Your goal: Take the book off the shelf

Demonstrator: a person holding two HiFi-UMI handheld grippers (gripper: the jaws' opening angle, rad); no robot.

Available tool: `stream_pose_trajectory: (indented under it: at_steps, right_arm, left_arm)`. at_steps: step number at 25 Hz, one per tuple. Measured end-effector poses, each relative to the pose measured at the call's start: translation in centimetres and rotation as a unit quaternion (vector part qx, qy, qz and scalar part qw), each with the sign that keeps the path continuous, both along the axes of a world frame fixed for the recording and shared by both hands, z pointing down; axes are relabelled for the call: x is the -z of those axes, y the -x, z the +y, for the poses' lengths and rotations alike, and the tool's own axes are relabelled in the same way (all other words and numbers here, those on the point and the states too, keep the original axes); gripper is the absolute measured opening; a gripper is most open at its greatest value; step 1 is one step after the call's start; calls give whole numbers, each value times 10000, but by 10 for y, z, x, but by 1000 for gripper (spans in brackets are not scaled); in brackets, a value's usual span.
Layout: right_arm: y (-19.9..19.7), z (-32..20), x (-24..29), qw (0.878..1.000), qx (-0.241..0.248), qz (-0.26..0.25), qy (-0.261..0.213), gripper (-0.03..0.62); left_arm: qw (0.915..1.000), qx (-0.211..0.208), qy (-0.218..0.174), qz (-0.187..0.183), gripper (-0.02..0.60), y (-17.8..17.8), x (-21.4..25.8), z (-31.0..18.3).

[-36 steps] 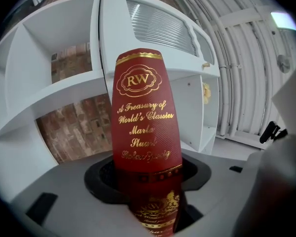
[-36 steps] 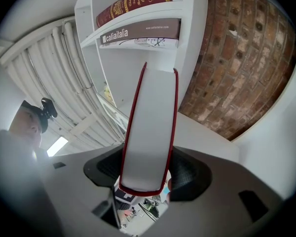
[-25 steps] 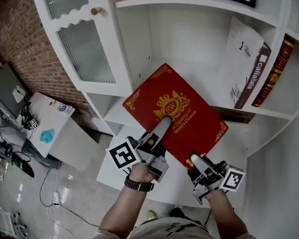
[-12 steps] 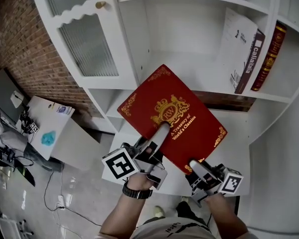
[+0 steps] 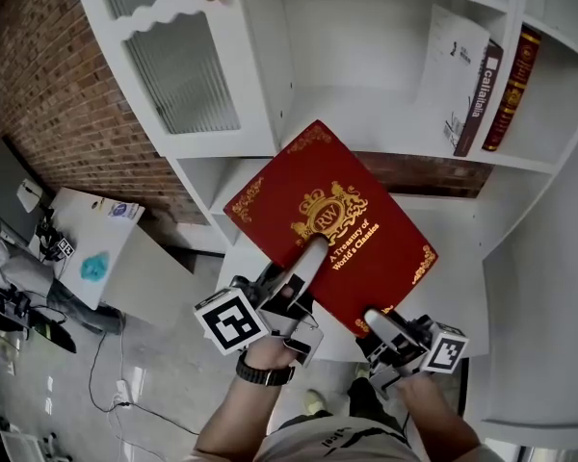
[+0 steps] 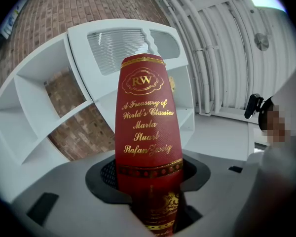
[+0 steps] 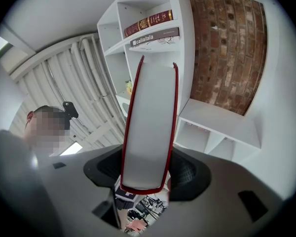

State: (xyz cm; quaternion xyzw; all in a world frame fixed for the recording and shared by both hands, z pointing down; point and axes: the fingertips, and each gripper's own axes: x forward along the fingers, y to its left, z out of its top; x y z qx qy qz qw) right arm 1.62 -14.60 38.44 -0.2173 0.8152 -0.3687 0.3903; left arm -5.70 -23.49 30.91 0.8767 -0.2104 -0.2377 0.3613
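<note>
Behind the red book [image 5: 332,221], two leaning books [image 5: 476,92] occupy the shelf [image 5: 366,114].

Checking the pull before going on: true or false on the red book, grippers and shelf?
1. The left gripper and the right gripper both clamp the red book. True.
2. The red book rests on the shelf. False: it is held in the air before it.
3. The left gripper grips the page edge. False: it grips the spine; the right gripper has the pages.
4. Other books stand on the shelf. True: a dark book and a slim red book.
</note>
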Motion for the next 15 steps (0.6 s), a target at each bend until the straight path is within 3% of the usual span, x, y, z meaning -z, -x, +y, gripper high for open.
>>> stream_pose_trajectory:
  at_steps: [15]
  right_arm:
    - [33, 34, 0, 9999, 41, -107, 86, 275]
  left_arm:
    - [10000, -5, 31, -18, 247, 28, 0, 34]
